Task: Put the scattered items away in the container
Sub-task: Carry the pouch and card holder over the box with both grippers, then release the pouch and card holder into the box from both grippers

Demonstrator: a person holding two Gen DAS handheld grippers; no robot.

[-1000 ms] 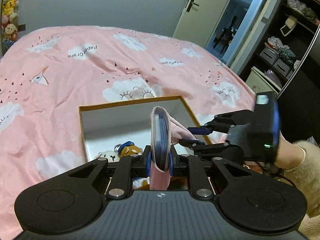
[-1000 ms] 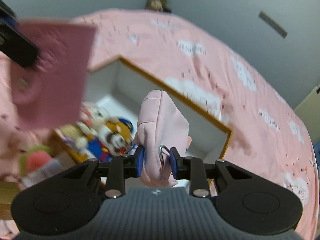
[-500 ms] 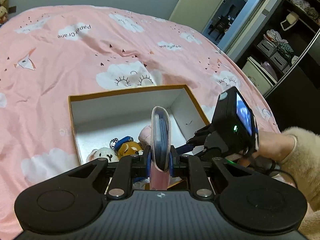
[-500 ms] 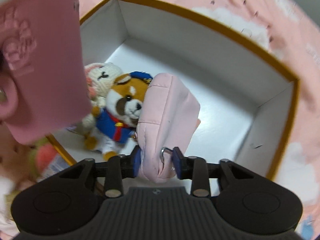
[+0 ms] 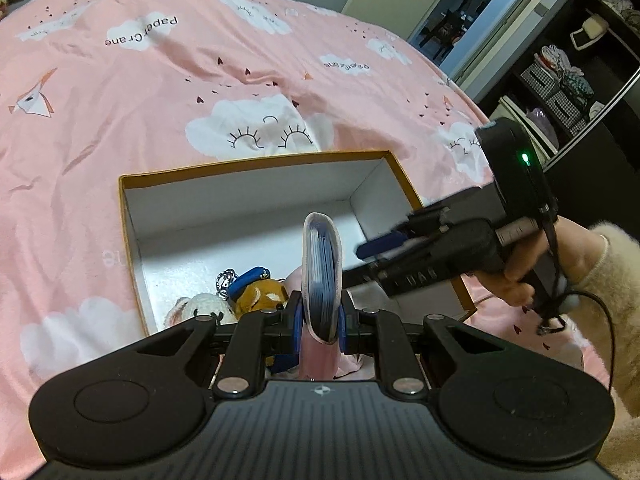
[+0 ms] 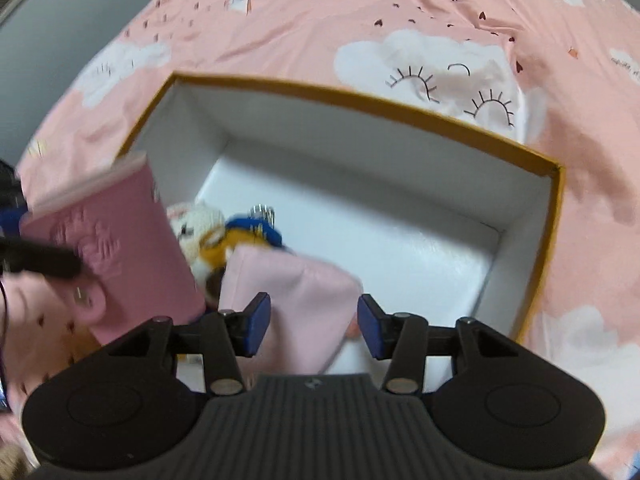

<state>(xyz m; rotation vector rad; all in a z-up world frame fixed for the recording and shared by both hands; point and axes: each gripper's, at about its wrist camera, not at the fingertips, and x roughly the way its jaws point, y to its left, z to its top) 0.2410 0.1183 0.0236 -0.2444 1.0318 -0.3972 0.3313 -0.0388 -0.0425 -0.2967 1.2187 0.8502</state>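
Over the box point(image 6: 532, 200) | right gripper point(image 6: 314, 324): jaws opening, pads now clear of the pouch point(image 6: 296, 296), which a second ago was pinched | pouch lies released in the box beside the plush toys point(image 6: 208, 232) | left gripper point(image 5: 319, 320): clamped on the wallet point(image 5: 320, 264), lowered toward the box, next to be dropped.

Plush toys point(image 6: 208, 236) blurred, possibly 2.

Each fisheye camera sat just behind its own gripper, looking along the fingers. The left wrist view faced obliquely down across the bed point(image 5: 120, 92) toward a doorway point(image 5: 472, 20). The right wrist view looked steeply down, close above the box point(image 6: 400, 100). Both shared the box point(image 5: 256, 162) and bedspread.
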